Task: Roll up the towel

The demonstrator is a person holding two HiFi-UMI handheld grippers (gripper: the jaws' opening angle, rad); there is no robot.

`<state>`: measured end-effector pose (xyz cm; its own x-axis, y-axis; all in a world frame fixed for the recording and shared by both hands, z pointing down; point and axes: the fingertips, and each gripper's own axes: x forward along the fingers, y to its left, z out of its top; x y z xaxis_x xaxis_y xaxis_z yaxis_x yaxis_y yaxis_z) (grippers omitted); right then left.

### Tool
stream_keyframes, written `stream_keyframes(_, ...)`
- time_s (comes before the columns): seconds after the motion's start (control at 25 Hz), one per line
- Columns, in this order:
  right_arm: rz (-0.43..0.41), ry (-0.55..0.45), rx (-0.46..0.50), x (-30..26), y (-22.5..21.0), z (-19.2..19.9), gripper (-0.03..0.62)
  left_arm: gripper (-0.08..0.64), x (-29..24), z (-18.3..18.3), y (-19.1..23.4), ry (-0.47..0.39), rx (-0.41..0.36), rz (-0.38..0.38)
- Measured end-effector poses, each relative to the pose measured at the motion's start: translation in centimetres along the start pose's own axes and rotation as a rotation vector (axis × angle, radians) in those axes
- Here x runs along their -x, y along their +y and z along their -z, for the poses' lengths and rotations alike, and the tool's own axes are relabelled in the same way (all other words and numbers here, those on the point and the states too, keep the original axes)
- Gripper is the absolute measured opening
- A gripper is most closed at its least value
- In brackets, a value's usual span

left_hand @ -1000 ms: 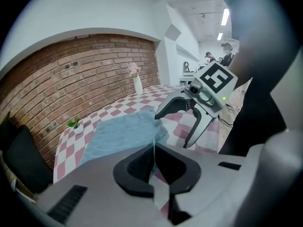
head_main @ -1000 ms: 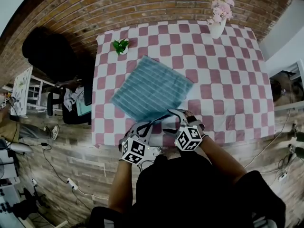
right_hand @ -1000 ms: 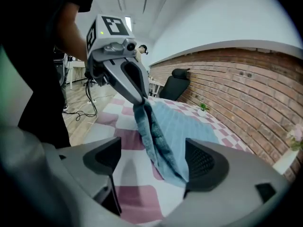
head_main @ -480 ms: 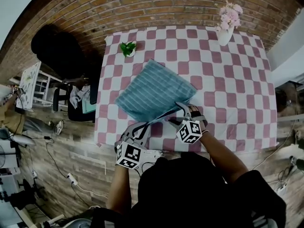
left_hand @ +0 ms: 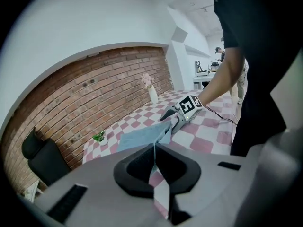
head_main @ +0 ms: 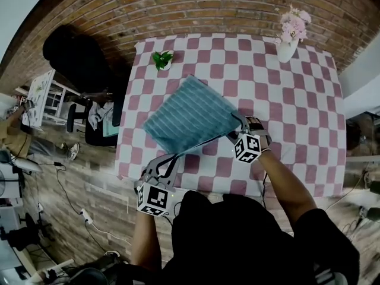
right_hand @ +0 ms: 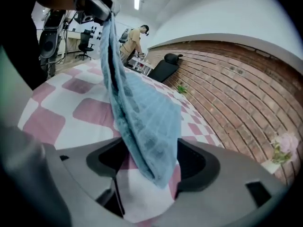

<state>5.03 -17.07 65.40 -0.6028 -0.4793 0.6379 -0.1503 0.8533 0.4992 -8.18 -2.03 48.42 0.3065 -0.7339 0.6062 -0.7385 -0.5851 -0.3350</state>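
A light blue ribbed towel (head_main: 189,113) lies slantwise on the red-and-white checked table (head_main: 285,100). At the table's front edge my left gripper (head_main: 169,160) is shut on the towel's near corner and holds it lifted; the left gripper view shows the cloth (left_hand: 142,137) pinched thin between the closed jaws (left_hand: 155,167). My right gripper (head_main: 237,127) is at the towel's right corner. Its jaws (right_hand: 147,167) have just been closing but still stand apart, and the towel (right_hand: 142,112) hangs loosely between them, clear of the pads.
A small potted plant (head_main: 162,59) stands near the table's far left corner, a white vase of pink flowers (head_main: 289,37) at the far right. A black chair (head_main: 74,58) sits left of the table. A brick wall runs behind it.
My right gripper has slid to the right along the towel's near edge to its right corner. My left gripper has lifted the near corner and drawn back toward the table's front edge.
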Motion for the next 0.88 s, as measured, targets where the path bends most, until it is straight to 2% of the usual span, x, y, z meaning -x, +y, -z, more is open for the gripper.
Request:
stream_keyframes(0.12,0.032,0.02,0.002,-0.1,-1.5,1.1,0.219,0.009,0.5,-0.1,0.8,-0.01,0.012,-0.022)
stream_keyframes(0.24,0.058,0.027,0.043,0.2,-2.5,1.7,0.073,0.009,0.9,0.2,1.1,-0.024,0.035,-0.019)
stream_keyframes(0.28,0.06,0.026,0.064,0.3,-2.8,1.7,0.042,0.009,0.9,0.5,1.1,-0.026,0.044,-0.016)
stream_keyframes(0.4,0.056,0.031,0.139,1.1,-3.2,2.0,0.028,0.009,0.7,1.5,0.3,-0.032,0.087,0.013)
stream_keyframes(0.6,0.014,0.073,0.304,3.3,-2.7,3.5,0.02,0.008,0.1,3.4,-3.0,-0.019,0.145,0.123)
stream_keyframes(0.72,-0.04,0.099,0.385,6.0,-1.3,4.6,0.02,0.008,-0.2,4.8,-4.8,0.0,0.142,0.188)
stream_keyframes(0.88,-0.16,0.157,0.404,10.5,1.9,6.2,0.02,0.008,-0.9,6.4,-6.5,0.027,0.096,0.262)
